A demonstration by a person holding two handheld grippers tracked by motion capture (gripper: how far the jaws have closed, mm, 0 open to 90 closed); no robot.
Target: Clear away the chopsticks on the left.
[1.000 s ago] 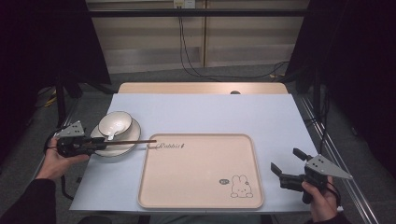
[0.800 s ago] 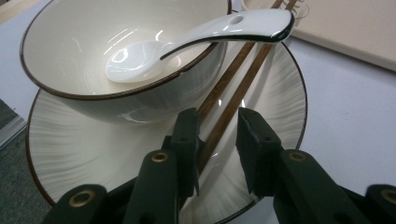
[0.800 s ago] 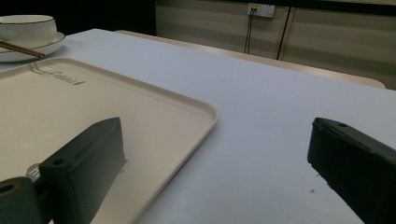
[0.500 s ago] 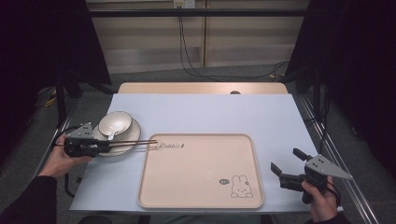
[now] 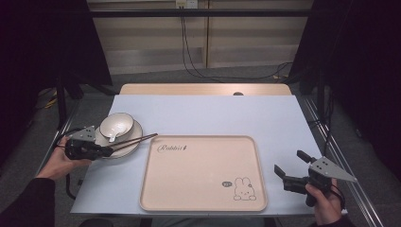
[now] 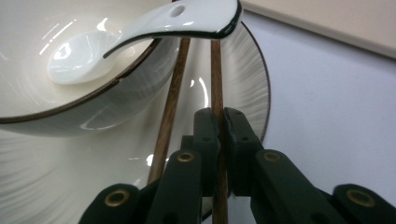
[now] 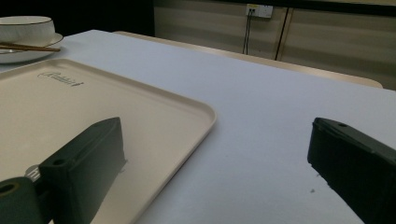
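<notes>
Left gripper (image 6: 218, 122): jaws just closing, now clamped on one brown wooden chopstick (image 6: 215, 79); second chopstick (image 6: 170, 105) lies beside, outside jaws. Pair rests across white ceramic plate (image 5: 134, 140), beside white bowl (image 5: 116, 123) holding white spoon (image 6: 154, 28). Pickup judged begun, half done. Right gripper (image 5: 290, 173): wide, holding nothing, right of beige rabbit tray (image 5: 203, 208). Chopstick tips hidden under spoon handle.

High view fixed above the near table edge, facing forward and down, left gripper view close over the plate (image 6: 252, 93) and chopsticks (image 6: 215, 74), right gripper view low, looking across the tray (image 7: 140, 107), plate shared by all three
</notes>
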